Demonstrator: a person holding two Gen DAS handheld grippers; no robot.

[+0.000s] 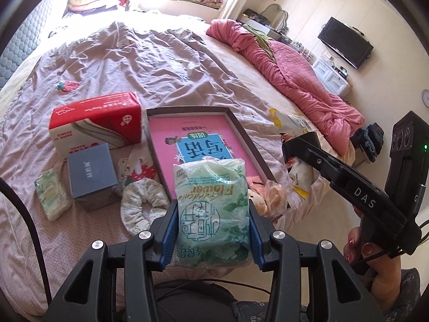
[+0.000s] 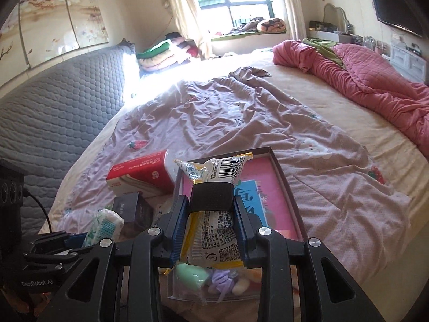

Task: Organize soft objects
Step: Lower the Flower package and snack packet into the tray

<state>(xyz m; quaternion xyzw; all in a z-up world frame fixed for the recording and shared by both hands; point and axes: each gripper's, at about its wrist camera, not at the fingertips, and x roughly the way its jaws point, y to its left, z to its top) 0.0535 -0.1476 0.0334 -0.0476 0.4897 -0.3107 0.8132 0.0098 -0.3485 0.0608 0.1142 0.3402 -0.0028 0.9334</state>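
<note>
- The left gripper (image 1: pixel 211 230) is clamping a green tissue pack (image 1: pixel 211 212) between its blue pads at the lower centre of the left wrist view — the pack's bottom end is dipping behind the gripper body.
- The right gripper (image 2: pixel 211 230) is pinching a yellow-edged snack packet (image 2: pixel 214 214) at the centre of the right wrist view; a black band is crossing the packet and hiding part of its print.
- The tray (image 1: pixel 241 131), a shallow brown-walled box with a pink booklet (image 1: pixel 187 136) lying in it, is sitting on the lilac bedsheet (image 1: pixel 120 61) at mid-frame; the held pack is covering its near end.
- A red tissue box (image 1: pixel 96 123), a grey box (image 1: pixel 91 177), a small green tissue pack (image 1: pixel 52 194) and a floral scrunchie (image 1: pixel 142 204) are lying left of the tray.
- At the right edge of the left wrist view, the right gripper's body is blocking part of a yellow-and-white bag (image 1: pixel 292 123) — what else is there is hard to make out.
- A clear bag (image 2: pixel 209 281) with a mint-green piece, a lilac piece and pale lumps is showing at the bottom of the right wrist view, partly hidden by the fingers.
- A pink quilt (image 2: pixel 375 75) is running off the frame's right edge.
</note>
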